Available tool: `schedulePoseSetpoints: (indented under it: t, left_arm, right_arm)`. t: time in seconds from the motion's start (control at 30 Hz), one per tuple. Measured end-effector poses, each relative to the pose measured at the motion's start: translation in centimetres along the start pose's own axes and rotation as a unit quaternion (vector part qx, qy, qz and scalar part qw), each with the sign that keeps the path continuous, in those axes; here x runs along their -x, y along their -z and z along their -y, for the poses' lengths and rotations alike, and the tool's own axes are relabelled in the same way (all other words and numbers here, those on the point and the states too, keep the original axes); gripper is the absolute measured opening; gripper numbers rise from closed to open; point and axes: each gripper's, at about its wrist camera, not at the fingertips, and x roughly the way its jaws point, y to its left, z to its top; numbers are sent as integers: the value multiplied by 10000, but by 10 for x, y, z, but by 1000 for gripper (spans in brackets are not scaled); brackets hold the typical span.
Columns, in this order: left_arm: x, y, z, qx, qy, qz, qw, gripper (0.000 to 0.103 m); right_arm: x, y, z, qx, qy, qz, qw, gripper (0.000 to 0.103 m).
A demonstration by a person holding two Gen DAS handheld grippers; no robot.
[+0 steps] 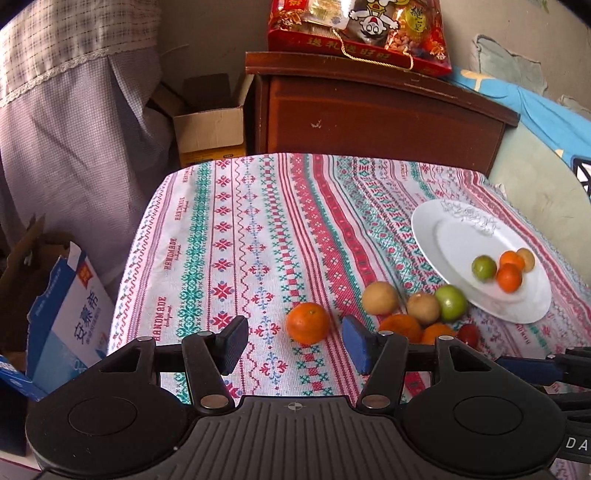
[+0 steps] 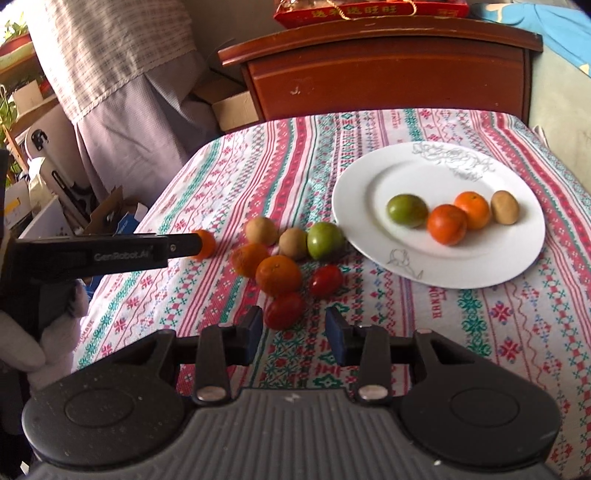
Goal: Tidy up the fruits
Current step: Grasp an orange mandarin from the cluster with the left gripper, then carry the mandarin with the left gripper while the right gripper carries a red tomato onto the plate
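A white plate (image 2: 369, 177) on the patterned cloth holds a green fruit (image 2: 406, 209), two oranges (image 2: 447, 224) and a brown fruit (image 2: 505, 207); the plate also shows in the left wrist view (image 1: 428, 229). Loose fruit lie left of it: oranges (image 2: 277, 275), brown fruits (image 2: 261, 230), a green one (image 2: 325, 240), two red tomatoes (image 2: 284, 310). My left gripper (image 1: 295, 341) is open, its jaws on either side of a lone orange (image 1: 307, 323). My right gripper (image 2: 294, 334) is open just behind the near tomato.
A wooden cabinet (image 1: 369, 110) with a red gift bag (image 1: 358, 29) stands behind the table. Cardboard boxes (image 1: 210, 125) and a blue carton (image 1: 66, 317) sit left of the table edge. A blue blanket (image 1: 535, 107) lies at right.
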Motion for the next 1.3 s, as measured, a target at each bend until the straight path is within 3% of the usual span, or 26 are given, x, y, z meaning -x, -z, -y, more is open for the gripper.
schedulePoseSetpoints:
  t: [0.47,0.57,0.8,1.3]
  left_arm:
    - [-20,4,8,-192,-16,114,9997,51]
    - [-24,6,10,-230,-46,97,9997,38]
    - [-24,6,13,-338,-9,141,9993,27]
    - [-6,3,15,-201,41,333,9992,26]
  right_arm:
    - [-14,-1,-6,128,64,-15,9999,39]
    - [-15,-2,-7,200,105,3,9997,37]
    - [-16,-1,-9,351,164,30,9992,26]
    - [-5,-4,-12,337,117,177,9992,24]
